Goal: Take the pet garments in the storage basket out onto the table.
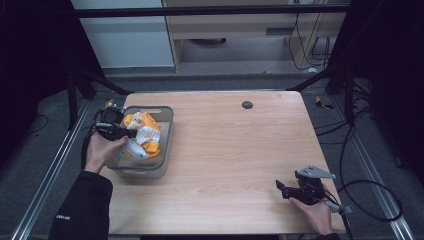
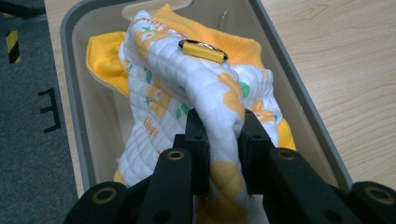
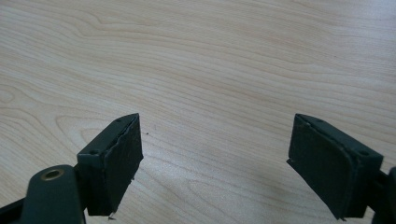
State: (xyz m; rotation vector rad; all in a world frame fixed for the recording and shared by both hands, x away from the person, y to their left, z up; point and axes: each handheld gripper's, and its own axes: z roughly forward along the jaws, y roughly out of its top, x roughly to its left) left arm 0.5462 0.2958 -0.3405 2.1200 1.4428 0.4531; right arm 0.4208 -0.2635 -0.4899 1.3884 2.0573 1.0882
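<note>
Left gripper [image 2: 219, 133] pinches a fold of the white-and-orange quilted cloth [image 2: 205, 88], which sits bunched in the grey bin [image 2: 70, 93] just ahead; a yellow clip [image 2: 202, 50] lies on it beyond. Lifting out seems barely begun. Right gripper [image 3: 215, 154] gapes over bare table [image 3: 196, 56].

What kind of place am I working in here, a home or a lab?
Most likely a lab or recording workspace, not a home: a bare wooden table sits inside a black metal frame, loose cables trail over grey carpet, and a grey bin holds cloth.
</note>
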